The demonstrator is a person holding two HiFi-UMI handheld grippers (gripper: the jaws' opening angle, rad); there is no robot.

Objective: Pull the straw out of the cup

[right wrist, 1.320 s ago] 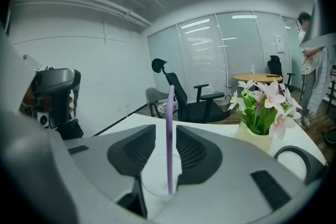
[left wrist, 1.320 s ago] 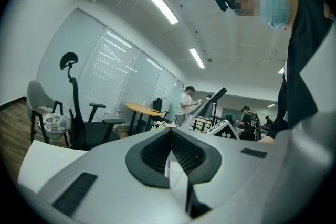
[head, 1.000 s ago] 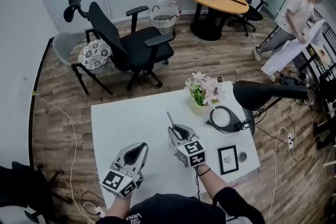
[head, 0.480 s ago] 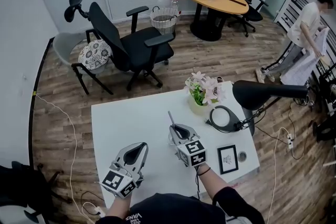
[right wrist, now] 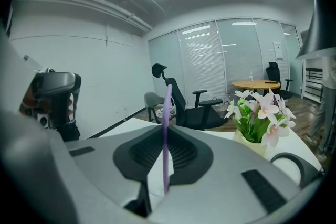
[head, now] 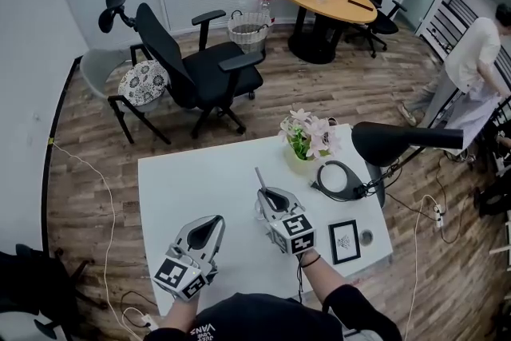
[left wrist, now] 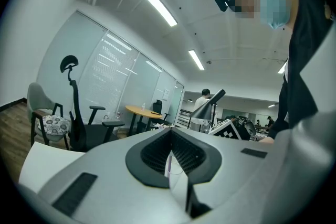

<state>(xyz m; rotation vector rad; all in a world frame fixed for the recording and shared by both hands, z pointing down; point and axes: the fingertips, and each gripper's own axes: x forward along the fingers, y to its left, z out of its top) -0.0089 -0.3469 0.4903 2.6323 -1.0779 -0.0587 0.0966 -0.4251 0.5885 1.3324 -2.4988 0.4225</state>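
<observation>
Office room, white bench (head: 184,180) with flowers (head: 307,136) and a lamp (head: 391,144). Right hand-held gripper (right wrist: 167,131) is clamped on the purple straw (right wrist: 167,107); its jaws have just been closing onto it, and the straw stands upright between them. Clear cup (head: 259,211) sits on the bench just under that gripper, hard to see. Left hand-held gripper (left wrist: 169,131) is clenched on nothing, apart from the cup. Grasp looks done. Pull-out not yet done: straw's lower end seems to be in the cup.

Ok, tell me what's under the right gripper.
A purple straw runs down between the right gripper's jaws, which have just been closing on it. Below, the gripper covers the straw's lower end and whatever holds it; only white table shows around.
</observation>
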